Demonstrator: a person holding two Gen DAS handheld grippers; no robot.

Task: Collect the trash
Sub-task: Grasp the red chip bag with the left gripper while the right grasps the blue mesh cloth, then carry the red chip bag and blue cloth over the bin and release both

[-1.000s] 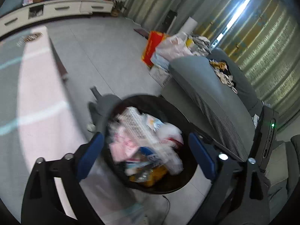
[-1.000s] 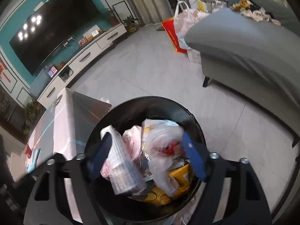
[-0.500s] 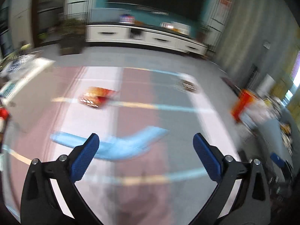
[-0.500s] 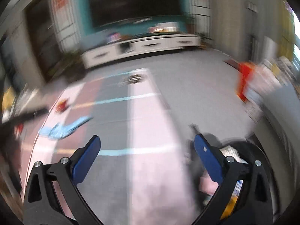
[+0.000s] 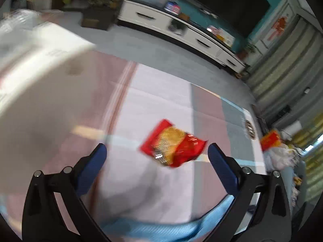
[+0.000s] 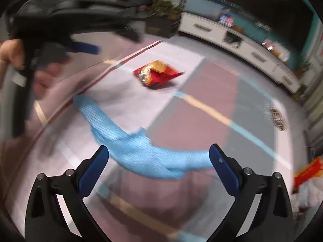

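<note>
A crumpled red and yellow snack packet (image 5: 173,149) lies on the pink, white and grey table (image 5: 161,104). My left gripper (image 5: 156,151) is open above the table, and the packet shows between its fingertips, a little beyond them. A light blue cloth (image 6: 105,119) lies stretched across the table. My right gripper (image 6: 159,150) is open, with the near part of the cloth showing between its blue fingers (image 6: 220,165). In the right wrist view the packet (image 6: 156,74) lies farther back, and a hand (image 6: 12,52) holds my left gripper (image 6: 119,43) at the upper left.
A long white TV cabinet (image 5: 181,30) stands beyond the table under a dark screen. A round dark patterned disc (image 6: 277,119) lies near the table's far right corner. A red bag (image 5: 270,141) and white bags are at the right; a white box (image 5: 30,46) is at the left.
Both views swung away from the full black bin to the table. The packet and blue cloth have come close to the fingers. The right jaws stand slightly wider.
</note>
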